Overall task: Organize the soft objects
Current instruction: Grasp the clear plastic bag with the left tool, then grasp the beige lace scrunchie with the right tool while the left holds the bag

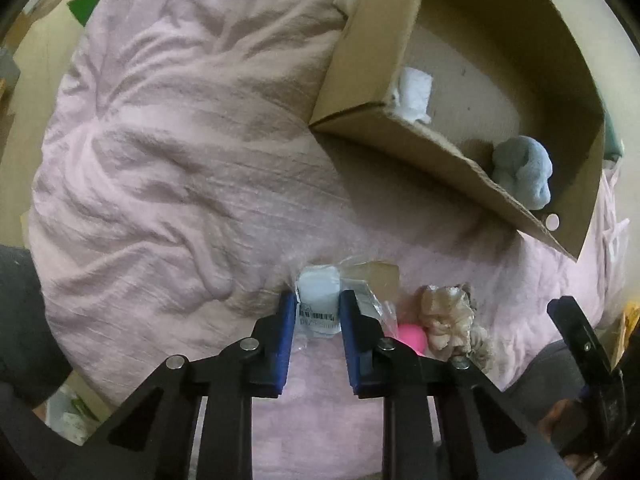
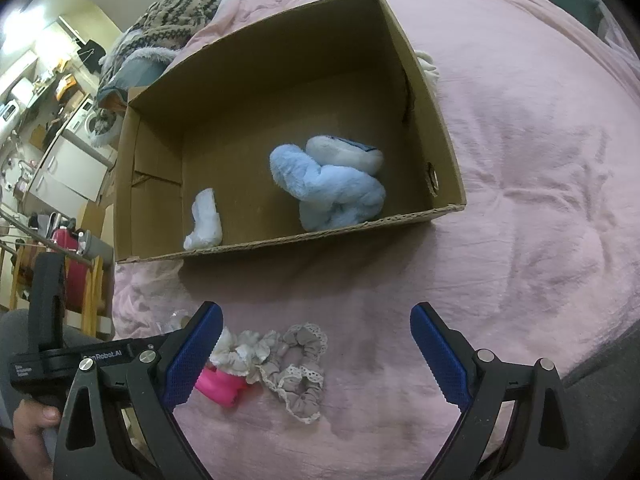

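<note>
So my left gripper (image 1: 318, 312) has its blue pads pressed in on both sides of a small white packet (image 1: 319, 300) in clear wrap with a barcode label, low in the middle of the left wrist frame. Looks like a proper pinch, though I can't tell if it's off the pink bedspread (image 1: 168, 152) yet.

The cardboard box (image 1: 400, 136) sits in the upper right of that view, so from the left tool the drop spot is forward and to the right. Its near wall runs diagonally, which I figure means lifting over that edge and swinging right. Inside already: a blue plush toy (image 2: 332, 184) near the front wall and a white wrapped bundle (image 2: 204, 220) at the lower left corner of the box floor.

My right gripper (image 2: 316, 356) is spread wide and holding nothing. Between its fingers, at the bottom of the right wrist view, lie the grey lace scrunchies (image 2: 288, 360) with a hot pink thing (image 2: 220, 388) tucked just beside the left finger. So the right tool is clearly the nearer one for those, with the box straight ahead of it.
</note>
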### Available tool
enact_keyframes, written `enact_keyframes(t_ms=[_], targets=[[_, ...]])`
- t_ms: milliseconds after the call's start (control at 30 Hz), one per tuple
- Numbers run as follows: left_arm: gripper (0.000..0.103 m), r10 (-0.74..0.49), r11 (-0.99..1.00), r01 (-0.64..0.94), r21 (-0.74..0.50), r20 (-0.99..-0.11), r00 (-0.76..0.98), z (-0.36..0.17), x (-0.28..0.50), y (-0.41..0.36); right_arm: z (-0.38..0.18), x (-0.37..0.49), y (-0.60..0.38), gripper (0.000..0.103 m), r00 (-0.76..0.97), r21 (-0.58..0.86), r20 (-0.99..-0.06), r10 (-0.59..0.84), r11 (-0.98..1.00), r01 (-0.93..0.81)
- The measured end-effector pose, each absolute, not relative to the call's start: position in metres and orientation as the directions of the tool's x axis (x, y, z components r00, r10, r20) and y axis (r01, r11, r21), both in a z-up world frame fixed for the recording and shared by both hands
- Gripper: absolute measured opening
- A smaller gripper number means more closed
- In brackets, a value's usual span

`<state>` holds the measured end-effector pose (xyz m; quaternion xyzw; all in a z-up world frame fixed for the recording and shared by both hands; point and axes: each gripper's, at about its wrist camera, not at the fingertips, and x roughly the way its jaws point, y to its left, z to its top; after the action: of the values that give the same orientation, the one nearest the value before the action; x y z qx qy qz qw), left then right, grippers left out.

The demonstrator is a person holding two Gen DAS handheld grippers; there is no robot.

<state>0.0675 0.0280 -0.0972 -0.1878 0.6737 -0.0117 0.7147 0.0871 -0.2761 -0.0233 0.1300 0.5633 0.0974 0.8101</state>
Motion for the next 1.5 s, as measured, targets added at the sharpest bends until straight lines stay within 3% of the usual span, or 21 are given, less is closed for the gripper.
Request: enact_keyframes(t_ms=[200,367,600,700,767,867,933,1033,1500], targets=[[0.018,-0.246,0.947,-0.162,-0.278,-0.950,0.193,-0.059,0.058,0.030,-0.024,0.086,-0.278,0.101,0.347,0.323,-0.888,0.301,0.947,0.005],[0.018,-0.154,0.971,-0.125,-0.205,-0.931,0.330,-0.022,0.047,0.040,-0.026,0.087,-0.283,0.101,0.343,0.341,-0.886,0.313,0.940,0.022],[0.018,-0.136,0.974,-0.127,-0.186,-0.934,0.329,-0.028,0.048,0.035,-0.045,0.089,-0.286,0.100,0.224,0.475,-0.864,0.451,0.878,0.063],[0.018,-0.135,0.977,-0.116,-0.181,-0.935,0.327,-0.031,0.050,0.030,-0.062,0.088,-0.279,0.082,0.123,0.496,-0.865,0.486,0.865,0.075],[0.018,-0.134,0.978,-0.111,-0.179,-0.936,0.326,-0.031,0.050,0.027,-0.070,0.088,-0.274,0.078,0.085,0.469,-0.882,0.463,0.881,0.068],[0.018,-0.137,0.978,-0.108,-0.180,-0.936,0.324,-0.032,0.051,0.025,-0.081,0.089,-0.262,0.058,0.026,0.440,-0.898,0.439,0.897,0.037],[0.018,-0.136,0.978,-0.107,-0.179,-0.937,0.322,-0.033,0.052,0.025,-0.088,0.088,-0.256,0.035,-0.010,0.414,-0.910,0.414,0.910,0.016],[0.018,-0.137,0.978,-0.110,-0.179,-0.939,0.317,-0.035,0.053,0.025,-0.086,0.086,-0.252,0.016,-0.006,0.397,-0.918,0.397,0.918,-0.007],[0.018,-0.102,0.986,-0.085,-0.140,-0.931,0.349,-0.031,0.052,0.019,-0.034,0.082,-0.272,0.011,0.246,0.497,-0.837,0.488,0.867,-0.032]])
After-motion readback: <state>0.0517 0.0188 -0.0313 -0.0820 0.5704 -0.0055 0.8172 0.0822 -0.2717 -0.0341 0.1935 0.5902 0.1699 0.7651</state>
